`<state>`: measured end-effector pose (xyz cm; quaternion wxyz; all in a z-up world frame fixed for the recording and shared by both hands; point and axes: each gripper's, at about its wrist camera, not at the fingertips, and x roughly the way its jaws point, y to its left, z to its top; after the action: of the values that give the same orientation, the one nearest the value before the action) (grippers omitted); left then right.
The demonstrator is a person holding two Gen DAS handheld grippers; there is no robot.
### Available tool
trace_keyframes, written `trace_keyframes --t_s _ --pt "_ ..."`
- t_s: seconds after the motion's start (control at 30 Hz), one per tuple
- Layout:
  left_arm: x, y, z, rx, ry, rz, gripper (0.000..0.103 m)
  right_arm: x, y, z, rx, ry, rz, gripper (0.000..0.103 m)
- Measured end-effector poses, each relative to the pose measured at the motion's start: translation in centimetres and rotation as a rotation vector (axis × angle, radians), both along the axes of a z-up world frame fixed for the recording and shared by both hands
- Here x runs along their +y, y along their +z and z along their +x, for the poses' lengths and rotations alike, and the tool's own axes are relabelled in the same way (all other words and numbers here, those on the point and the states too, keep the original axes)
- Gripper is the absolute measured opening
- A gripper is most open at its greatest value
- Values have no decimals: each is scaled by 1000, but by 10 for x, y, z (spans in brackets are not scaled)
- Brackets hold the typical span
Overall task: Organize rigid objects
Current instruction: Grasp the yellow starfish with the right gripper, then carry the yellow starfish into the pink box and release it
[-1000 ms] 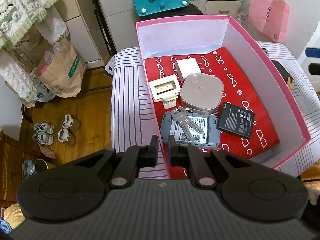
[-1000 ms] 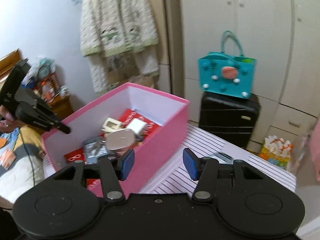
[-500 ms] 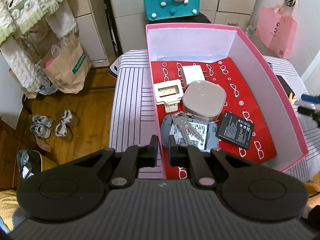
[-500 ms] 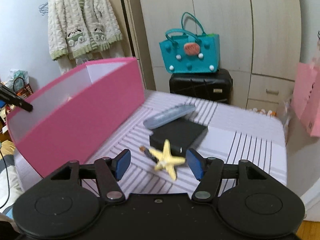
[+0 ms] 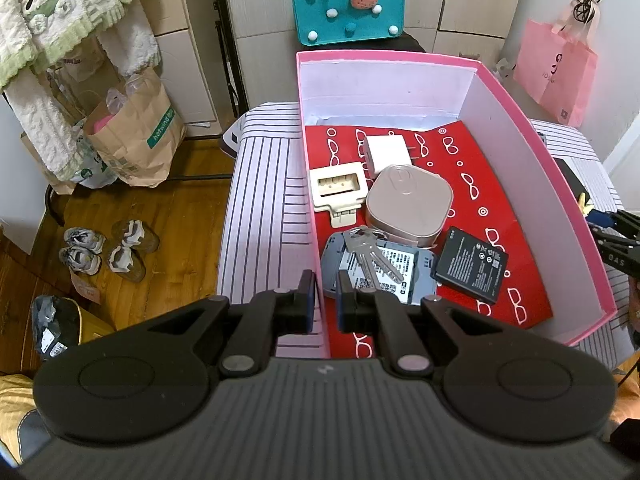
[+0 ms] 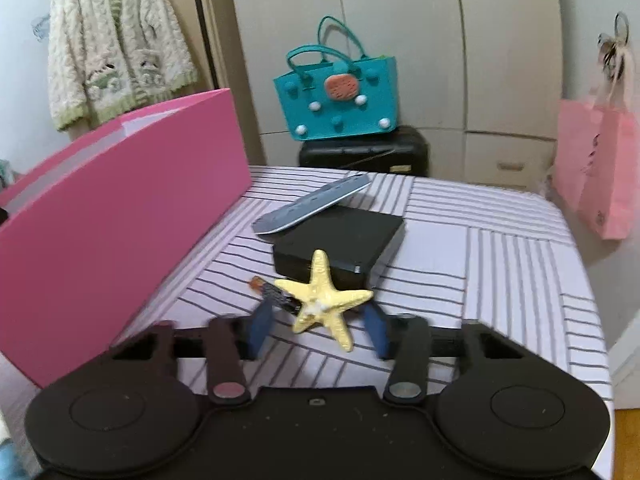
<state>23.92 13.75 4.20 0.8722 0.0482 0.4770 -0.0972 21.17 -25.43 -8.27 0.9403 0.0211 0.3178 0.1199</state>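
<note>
R gripper [image 6: 318, 330] hovering wide open right over the starfish [image 6: 323, 299], L gripper [image 5: 323, 295] sitting nearly closed, empty, at the pink box [image 5: 560, 184] near edge.

Starfish is lying on the striped table [image 6: 500, 264] btwn the R fingers, touching the black box [image 6: 340, 240] front edge, longest arm pointing toward the R gripper; R is way nearer.
</note>
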Motion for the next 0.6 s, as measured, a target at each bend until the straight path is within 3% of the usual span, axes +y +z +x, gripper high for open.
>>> trace_keyframes --t_s 0.03,0.17,0.43,0.6 --pt "0 0 0 1 -1 0 8 -1 0 -1 -2 -7 -4 34" --pt "0 0 2 4 -5 -4 8 -6 5 -7 7 -11 23 27" --pt "5 -1 -1 -17 -9 -29 8 -10 11 -16 34 -11 68 27" --pt "7 -1 0 -16 -13 -41 8 -4 36 -22 3 32 68 27"
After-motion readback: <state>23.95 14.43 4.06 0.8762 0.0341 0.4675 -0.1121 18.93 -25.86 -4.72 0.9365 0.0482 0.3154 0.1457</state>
